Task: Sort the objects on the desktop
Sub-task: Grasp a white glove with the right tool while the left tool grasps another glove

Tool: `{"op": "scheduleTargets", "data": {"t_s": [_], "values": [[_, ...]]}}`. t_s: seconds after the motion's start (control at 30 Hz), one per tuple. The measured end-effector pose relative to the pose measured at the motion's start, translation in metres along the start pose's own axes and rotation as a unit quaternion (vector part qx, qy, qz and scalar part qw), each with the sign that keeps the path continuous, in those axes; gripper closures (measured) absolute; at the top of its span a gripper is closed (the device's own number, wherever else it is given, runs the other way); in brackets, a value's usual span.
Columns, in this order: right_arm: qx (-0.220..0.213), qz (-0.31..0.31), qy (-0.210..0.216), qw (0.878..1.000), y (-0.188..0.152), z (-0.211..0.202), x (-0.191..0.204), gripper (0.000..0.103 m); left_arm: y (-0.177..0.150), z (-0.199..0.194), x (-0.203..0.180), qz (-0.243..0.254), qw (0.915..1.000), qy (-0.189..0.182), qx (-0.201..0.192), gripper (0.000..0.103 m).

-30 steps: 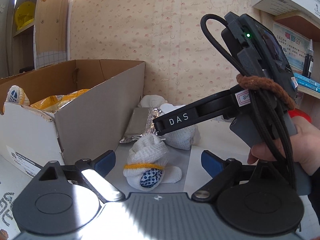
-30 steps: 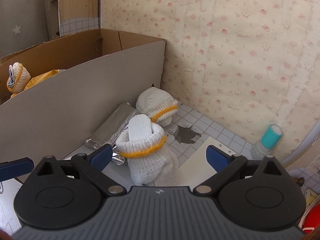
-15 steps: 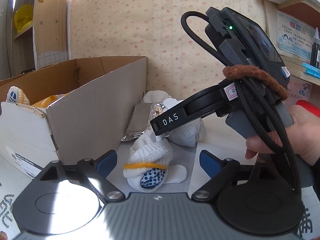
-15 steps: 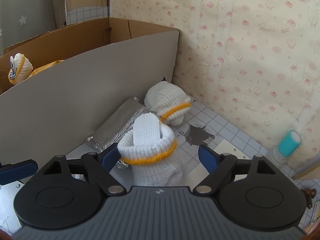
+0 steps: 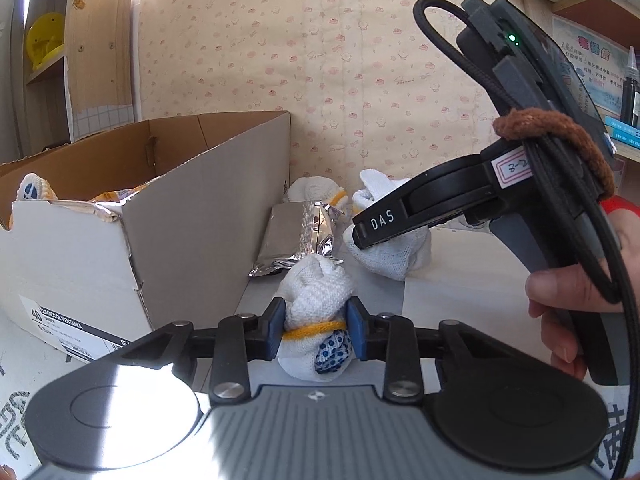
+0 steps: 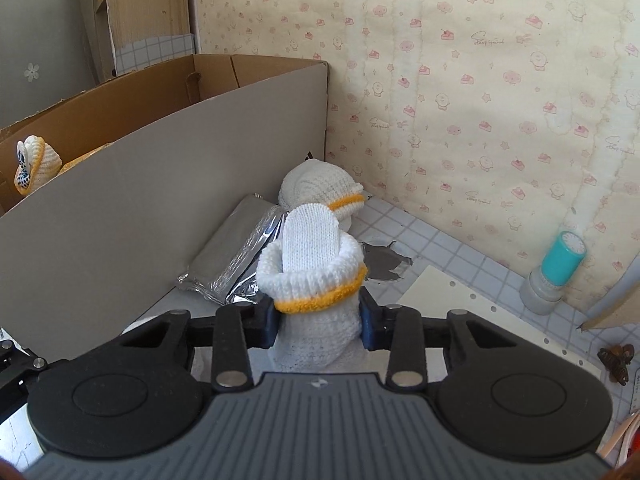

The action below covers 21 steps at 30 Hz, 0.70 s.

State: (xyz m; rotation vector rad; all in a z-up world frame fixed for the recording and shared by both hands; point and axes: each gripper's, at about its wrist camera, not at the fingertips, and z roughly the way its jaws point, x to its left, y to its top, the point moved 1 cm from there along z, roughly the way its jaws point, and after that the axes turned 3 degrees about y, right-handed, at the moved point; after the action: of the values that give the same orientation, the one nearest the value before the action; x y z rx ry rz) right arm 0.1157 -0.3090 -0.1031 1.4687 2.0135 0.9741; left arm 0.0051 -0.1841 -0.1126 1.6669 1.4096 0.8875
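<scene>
In the left wrist view my left gripper (image 5: 316, 330) is shut on a rolled white glove bundle (image 5: 316, 300) with a yellow band and blue dots, resting on the desk. The right gripper's body (image 5: 500, 192) reaches in from the right, held by a hand (image 5: 576, 304), over a second white glove bundle (image 5: 394, 248). In the right wrist view my right gripper (image 6: 318, 324) is shut on that white glove bundle (image 6: 316, 280), just below its yellow cuff. A third glove bundle (image 6: 316, 192) lies behind it by the wall.
An open cardboard box (image 5: 208, 216) stands at the left, holding a glove bundle (image 6: 34, 164) and yellow items. A silver foil packet (image 6: 236, 260) lies beside the box wall. A teal-capped stamp (image 6: 556, 272) stands at the right by the wallpapered wall. Shelves (image 5: 592, 8) rise at the far right.
Both grippers have closed from wide open onto their glove bundles. The hands have hardly moved.
</scene>
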Motion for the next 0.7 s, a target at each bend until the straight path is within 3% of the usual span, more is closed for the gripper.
{"op": "scheduleTargets", "data": {"t_s": [0.2,0.47,0.7], "values": [[-0.031,0.004,-0.017,0.999,-0.001,-0.032,0.003,0.067,0.003,-0.015,-0.003,0.002,0.9996,-0.018,-0.021,0.070],[-0.061,0.011,-0.079,0.995,-0.005,-0.081,0.018,0.066,0.010,-0.033,-0.001,0.000,0.9988,-0.031,-0.039,0.070],[-0.085,0.058,-0.075,0.992,-0.006,-0.112,0.009,0.066,0.016,-0.053,0.005,-0.004,0.9976,-0.036,-0.060,0.070]]}}
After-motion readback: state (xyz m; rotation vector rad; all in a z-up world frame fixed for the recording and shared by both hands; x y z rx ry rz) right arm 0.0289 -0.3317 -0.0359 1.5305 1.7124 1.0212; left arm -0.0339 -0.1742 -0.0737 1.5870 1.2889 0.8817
